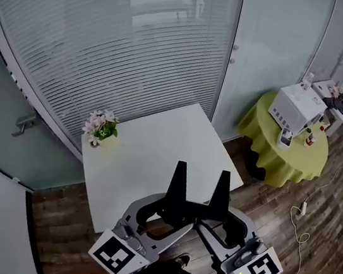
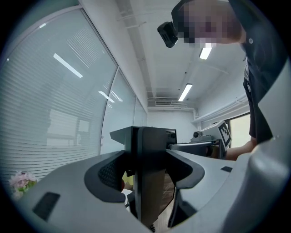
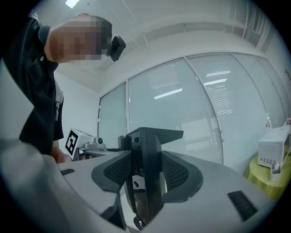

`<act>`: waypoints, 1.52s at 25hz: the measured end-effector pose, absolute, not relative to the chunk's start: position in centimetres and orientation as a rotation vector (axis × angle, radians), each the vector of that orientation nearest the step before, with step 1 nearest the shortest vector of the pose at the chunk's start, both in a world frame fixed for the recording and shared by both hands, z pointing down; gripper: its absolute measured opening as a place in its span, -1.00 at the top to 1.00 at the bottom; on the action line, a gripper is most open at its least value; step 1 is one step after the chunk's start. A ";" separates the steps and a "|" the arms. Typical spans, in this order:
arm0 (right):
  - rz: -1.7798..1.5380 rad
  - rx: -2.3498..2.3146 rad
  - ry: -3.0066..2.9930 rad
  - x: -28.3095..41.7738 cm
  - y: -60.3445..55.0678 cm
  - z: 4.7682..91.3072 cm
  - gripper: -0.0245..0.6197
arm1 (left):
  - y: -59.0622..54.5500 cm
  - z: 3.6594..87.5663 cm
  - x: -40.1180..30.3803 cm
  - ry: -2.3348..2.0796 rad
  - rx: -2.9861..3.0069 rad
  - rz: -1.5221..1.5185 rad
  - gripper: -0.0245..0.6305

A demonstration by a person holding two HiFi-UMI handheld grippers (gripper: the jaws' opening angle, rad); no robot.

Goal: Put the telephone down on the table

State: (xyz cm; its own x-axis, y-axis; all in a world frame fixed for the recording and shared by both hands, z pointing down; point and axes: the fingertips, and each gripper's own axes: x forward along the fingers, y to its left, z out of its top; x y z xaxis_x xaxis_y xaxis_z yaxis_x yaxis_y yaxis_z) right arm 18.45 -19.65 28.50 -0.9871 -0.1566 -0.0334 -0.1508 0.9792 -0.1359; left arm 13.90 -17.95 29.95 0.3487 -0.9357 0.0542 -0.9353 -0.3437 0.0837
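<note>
**No telephone in sight, both grippers closed**

The left gripper (image 1: 177, 184) and right gripper (image 1: 221, 190) hover at the near edge of the table (image 1: 156, 156), their matte black wedge jaws pressed together on nothing visible. I cannot find the telephone in any view. If it hangs unseen below, lowering it blind could clip the smooth white square top or knock the flowers (image 1: 100, 125)

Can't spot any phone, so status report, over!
Left gripper shut, empty. Right gripper shut, empty. No telephone in view. Flowers at corner of white table.
</note>
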 end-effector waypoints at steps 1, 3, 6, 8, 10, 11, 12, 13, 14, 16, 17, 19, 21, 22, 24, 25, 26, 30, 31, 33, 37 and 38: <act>-0.212 -0.204 3.084 18.6 -20.3 28.7 0.22 | -18.5 30.1 14.1 -1.766 2.474 -0.004 0.07; -0.225 -0.135 3.092 18.8 -21.5 29.1 0.22 | -19.5 30.5 14.4 -1.818 2.424 -0.007 0.07; -0.248 -0.039 3.101 18.3 -23.0 29.8 0.22 | -20.7 31.1 14.0 -1.885 2.352 -0.002 0.07; -0.275 0.017 3.107 17.8 -23.8 30.3 0.22 | -21.3 31.6 13.6 -1.921 2.306 0.002 0.07; -0.301 0.066 3.113 17.0 -24.5 31.0 0.22 | -21.8 32.3 12.9 -1.948 2.259 0.004 0.07; -0.310 0.091 3.118 16.4 -24.8 31.3 0.22 | -22.1 32.6 12.3 -1.962 2.240 0.003 0.07; -0.321 0.116 3.124 15.8 -25.2 31.7 0.22 | -22.4 32.9 11.8 -1.976 2.224 0.001 0.07; -0.334 0.140 3.131 15.2 -25.4 32.1 0.22 | -22.6 33.3 11.2 -1.988 2.209 0.000 0.07; -0.348 0.161 3.139 14.5 -25.7 32.6 0.22 | -22.8 33.7 10.6 -1.996 2.191 -0.001 0.07; -0.370 0.194 3.155 12.9 -26.2 33.5 0.22 | -23.2 34.6 9.1 -2.007 2.156 -0.006 0.07; -0.376 0.209 3.162 11.9 -26.6 33.9 0.22 | -23.5 35.0 8.2 -2.012 2.141 -0.011 0.07; -0.386 0.240 3.179 9.9 -27.2 34.5 0.22 | -24.1 35.7 6.3 -2.024 2.117 -0.008 0.07; -0.399 0.271 3.195 8.1 -27.9 35.0 0.22 | -24.6 36.4 4.6 -2.025 2.099 0.003 0.07; -0.403 0.284 3.201 7.3 -28.3 35.3 0.22 | -25.0 36.7 3.8 -2.028 2.089 -0.007 0.07; -0.408 0.302 3.211 5.6 -29.0 35.8 0.22 | -25.8 37.2 2.1 -2.036 2.071 -0.027 0.07; -0.412 0.308 3.217 4.7 -29.3 36.2 0.22 | -26.1 37.5 1.2 -2.036 2.064 -0.025 0.07; -0.420 0.313 3.224 3.7 -29.6 36.5 0.22 | -26.3 38.0 0.3 -2.033 2.059 -0.016 0.07; -0.476 0.337 3.256 0.2 -30.4 38.0 0.22 | -27.1 38.9 -3.2 -2.030 2.040 0.001 0.07; -0.493 0.343 3.264 -0.5 -30.6 38.3 0.22 | -27.2 39.3 -3.9 -2.027 2.026 -0.011 0.07; -0.521 0.354 3.277 -1.9 -30.9 39.0 0.22 | -27.4 40.3 -5.1 -2.017 1.994 -0.036 0.07; -0.591 0.393 3.297 -3.8 -31.9 40.6 0.22 | -28.2 42.0 -6.8 -2.007 1.950 -0.023 0.07; -0.611 0.404 3.304 -4.1 -32.1 41.1 0.22 | -28.3 42.6 -7.1 -1.999 1.936 -0.016 0.07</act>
State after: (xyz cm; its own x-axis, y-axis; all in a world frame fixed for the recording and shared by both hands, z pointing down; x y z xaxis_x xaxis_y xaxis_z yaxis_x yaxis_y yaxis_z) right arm -4.14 -32.13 41.13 -0.9425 0.2734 0.1922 0.1865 0.9076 -0.3762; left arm -7.14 -28.32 42.62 0.0007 -0.9698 0.2441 -0.9657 0.0627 0.2519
